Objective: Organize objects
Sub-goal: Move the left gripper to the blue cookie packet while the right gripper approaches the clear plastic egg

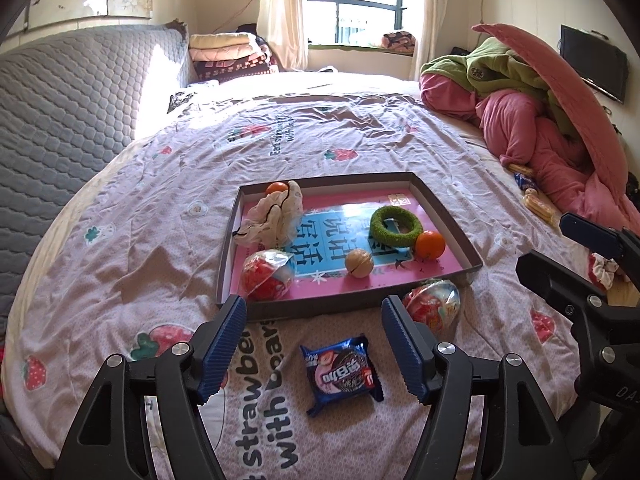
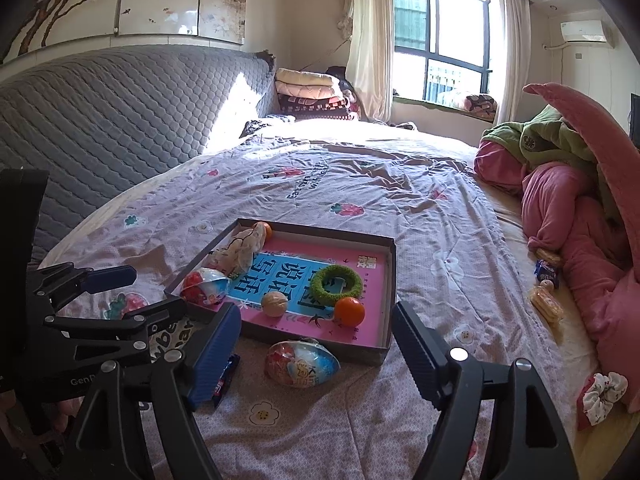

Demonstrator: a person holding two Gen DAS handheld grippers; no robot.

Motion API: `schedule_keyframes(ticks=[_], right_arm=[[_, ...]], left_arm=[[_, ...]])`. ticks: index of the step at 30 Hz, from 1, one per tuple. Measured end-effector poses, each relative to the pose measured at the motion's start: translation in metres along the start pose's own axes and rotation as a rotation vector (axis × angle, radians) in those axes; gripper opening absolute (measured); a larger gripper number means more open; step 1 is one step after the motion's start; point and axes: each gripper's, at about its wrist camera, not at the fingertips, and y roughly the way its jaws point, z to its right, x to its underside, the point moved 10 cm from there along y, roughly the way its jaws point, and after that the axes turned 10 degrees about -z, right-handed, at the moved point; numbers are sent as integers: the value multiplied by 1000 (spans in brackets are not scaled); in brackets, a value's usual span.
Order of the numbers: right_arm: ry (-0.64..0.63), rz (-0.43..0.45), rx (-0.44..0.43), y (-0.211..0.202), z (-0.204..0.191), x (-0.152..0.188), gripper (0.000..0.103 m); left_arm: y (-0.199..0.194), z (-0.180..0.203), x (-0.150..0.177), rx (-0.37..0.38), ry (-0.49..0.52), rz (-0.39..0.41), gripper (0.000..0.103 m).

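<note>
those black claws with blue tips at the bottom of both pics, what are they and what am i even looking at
They are two hand-held grippers; a person carries one in each hand, each with a fisheye camera looking along its fingers. One picture is from the left gripper, the other from the right gripper. Both are open and hold nothing. On the bed, a shallow box holds a green ring, an orange, a walnut, a crumpled cloth and a foil egg. Another foil egg and a cookie packet lie outside it.

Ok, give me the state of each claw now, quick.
Left claw: open, holding nothing; cookie packet lies on the bed below it.
Right claw: open, holding nothing.
</note>
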Motion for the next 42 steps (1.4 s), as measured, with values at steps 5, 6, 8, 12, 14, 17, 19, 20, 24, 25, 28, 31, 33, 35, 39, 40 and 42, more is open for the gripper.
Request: schedule_keyframes(ticks=[5, 6, 8, 12, 14, 17, 19, 20, 24, 25, 28, 31, 33, 35, 39, 40, 42], right_arm=[[-1, -5, -1, -3, -5, 7, 80], [-4, -8, 0, -2, -6, 9, 80], [-7, -15, 4, -2, -7, 13, 81], [-5, -23, 3, 0, -9, 19, 82], [-5, -29, 4, 2, -10, 23, 83], [-11, -41, 11, 5, -10, 28, 83], [-10, -48, 12, 7, -9, 31, 83], [-8, -50, 12, 8, -9, 32, 83], [-6, -61, 12, 13, -8, 38, 83], [-7, -64, 12, 14, -8, 39, 83], [-7, -69, 11, 16, -8, 42, 83], [-5, -74, 12, 18, -7, 45, 83], [-1, -80, 8, 21, -5, 48, 83], [1, -87, 8, 24, -4, 51, 83], [-4, -104, 6, 33, -3, 57, 83], [-4, -107, 5, 34, -4, 58, 83], [-2, -113, 4, 39, -3, 59, 83]], left_arm=[[1, -5, 14, -7, -4, -16, 72], [2, -5, 16, -5, -6, -21, 72], [5, -6, 22, -4, -8, -31, 72], [11, -7, 32, -3, -12, -53, 72], [15, -6, 37, -3, -12, -65, 72], [20, -4, 43, 0, -11, -81, 72], [23, -2, 46, 0, -10, -92, 72], [24, -1, 48, 3, -8, -96, 72], [29, 3, 52, 1, 1, -110, 72], [30, 4, 54, 1, 3, -112, 72], [34, 7, 58, 2, 9, -125, 72], [39, 10, 63, 0, 17, -136, 72], [43, 11, 67, 0, 20, -145, 72], [48, 12, 70, 3, 19, -156, 72], [58, 16, 75, 19, 22, -175, 72], [60, 17, 76, 20, 24, -178, 72], [64, 18, 77, 27, 20, -183, 72]])
